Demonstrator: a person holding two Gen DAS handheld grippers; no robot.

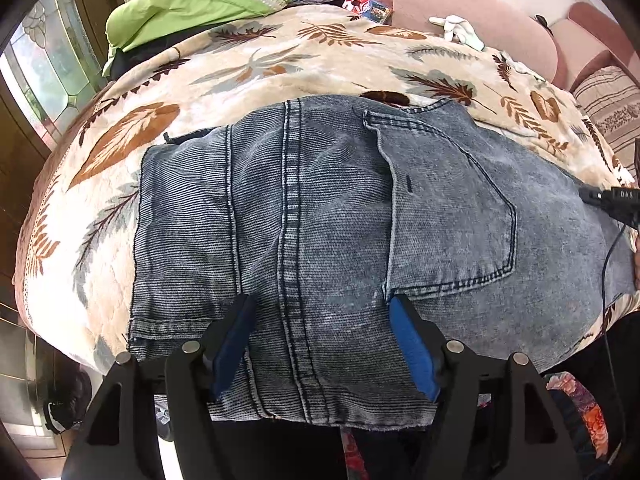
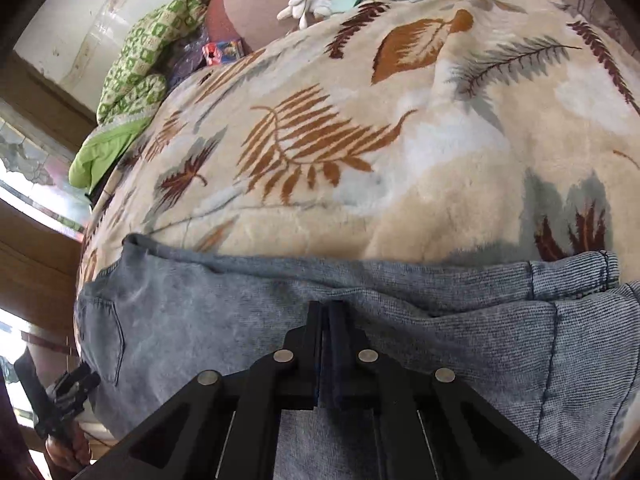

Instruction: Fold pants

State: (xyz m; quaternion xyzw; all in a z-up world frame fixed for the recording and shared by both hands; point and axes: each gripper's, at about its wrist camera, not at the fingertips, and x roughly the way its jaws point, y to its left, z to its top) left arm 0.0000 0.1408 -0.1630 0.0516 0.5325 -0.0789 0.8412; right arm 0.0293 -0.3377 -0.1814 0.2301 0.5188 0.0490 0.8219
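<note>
Left wrist view showed the jeans [image 1: 320,216] lying folded on the leaf-patterned blanket [image 1: 248,64] that covered the bed, a washed grey-blue denim with a ribbed weave, paler on the seat side. A double-stitched seam ran down the middle, a back pocket [image 1: 452,216] sat to its right with the stitching plain to see, and a hemmed edge showed at the lower left. The left gripper [image 1: 320,312] hovered over the near part of the denim, its jaws spread wide, blue pads [image 1: 412,352] on either side of the seam. At the right edge the other tool poked in, white letters reading "DAS" on its black body.

From the right wrist view, the right gripper [image 2: 326,312] had its jaws pressed together, a strip of dark denim pinched between them over the jeans' [image 2: 440,320] far fold. Beyond, white gloves [image 2: 308,6] lay at the blanket's [image 2: 400,140] edge, and a green patterned quilt [image 2: 140,68] was bunched at the left.
</note>
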